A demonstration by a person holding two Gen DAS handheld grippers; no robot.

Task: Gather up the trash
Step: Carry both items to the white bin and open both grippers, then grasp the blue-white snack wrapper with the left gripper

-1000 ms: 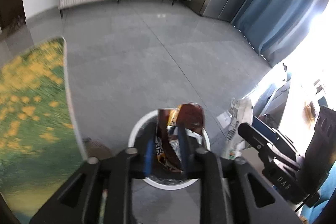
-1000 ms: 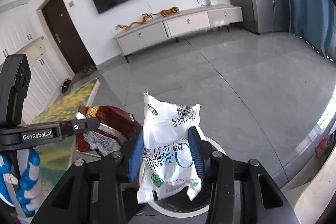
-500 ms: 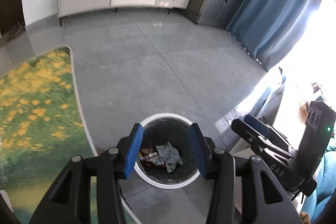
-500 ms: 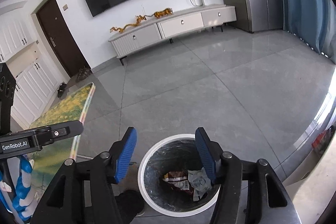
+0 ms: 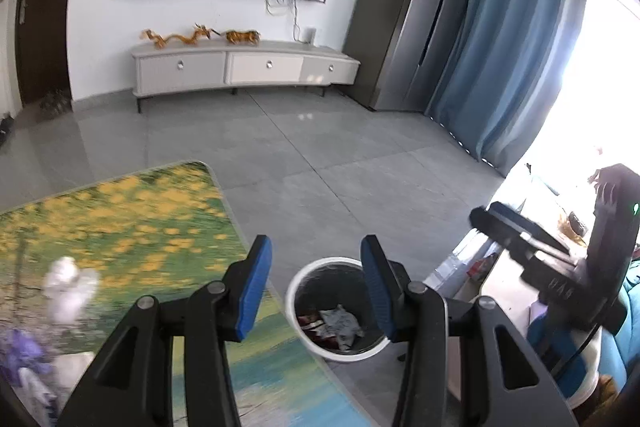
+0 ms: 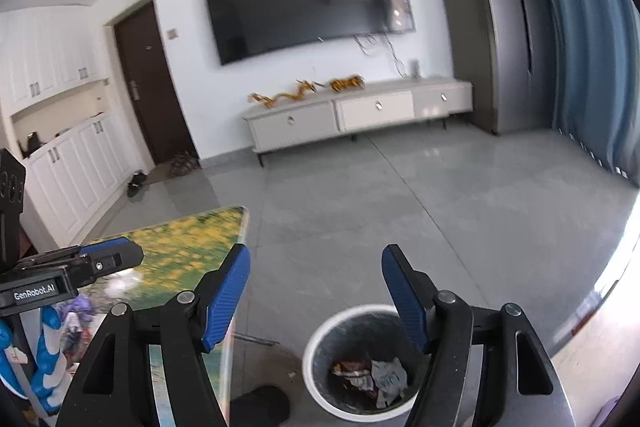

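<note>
Grey tiled floor (image 6: 460, 227), upright bin (image 6: 320, 341) holding wrappers (image 6: 370, 375), print possibly unreadable, "GenRobot.AI" on left gripper (image 6: 112, 261), right gripper (image 6: 316, 291), both spread wide, empty.

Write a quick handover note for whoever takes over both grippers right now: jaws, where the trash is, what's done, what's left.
Left gripper: jaws open, nothing held, above the table edge beside the bin.
Right gripper: jaws open, nothing held, above the bin.
Round white-rimmed trash bin with dark liner stands on the grey floor next to the flower-print table.
Done: a red-brown snack wrapper and a crumpled white plastic bag lie in the bin.
Left: a white crumpled wad and blurred purple and white scraps sit on the table; they look like the next pickups.
</note>
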